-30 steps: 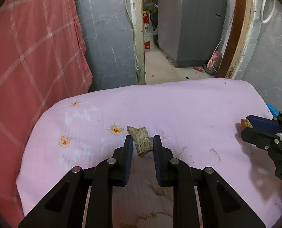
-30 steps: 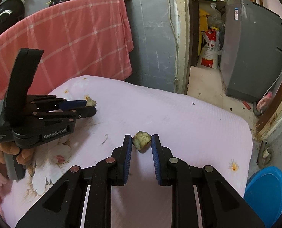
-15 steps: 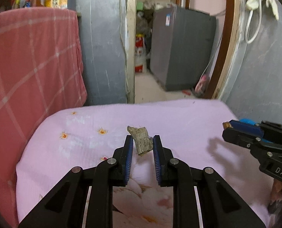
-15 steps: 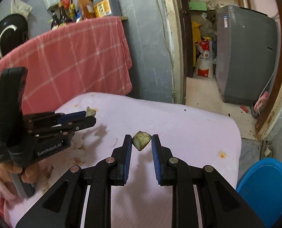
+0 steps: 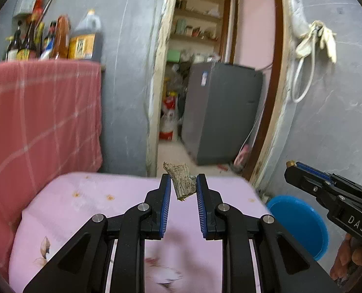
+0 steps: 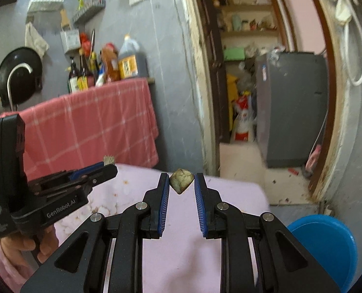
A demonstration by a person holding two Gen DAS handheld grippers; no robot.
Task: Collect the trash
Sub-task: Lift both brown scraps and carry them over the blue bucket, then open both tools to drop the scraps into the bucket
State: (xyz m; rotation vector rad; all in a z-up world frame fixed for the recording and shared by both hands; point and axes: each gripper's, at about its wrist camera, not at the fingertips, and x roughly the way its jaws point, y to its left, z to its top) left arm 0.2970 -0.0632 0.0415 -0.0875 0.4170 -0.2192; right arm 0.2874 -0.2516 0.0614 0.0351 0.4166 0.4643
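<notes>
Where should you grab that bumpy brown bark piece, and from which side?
Probably just as the left gripper has it: pads pinching the bark scrap across its two broad sides near the lower half, coming in level from its end. It is flattish and ragged, so the wide faces give the pads most to press on; the thin top juts out free.

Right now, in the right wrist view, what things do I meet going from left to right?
Black pan on the wall → left claw → bottles on the shelf → pale scrap in the right claw → grey machine → blue bin.
</notes>
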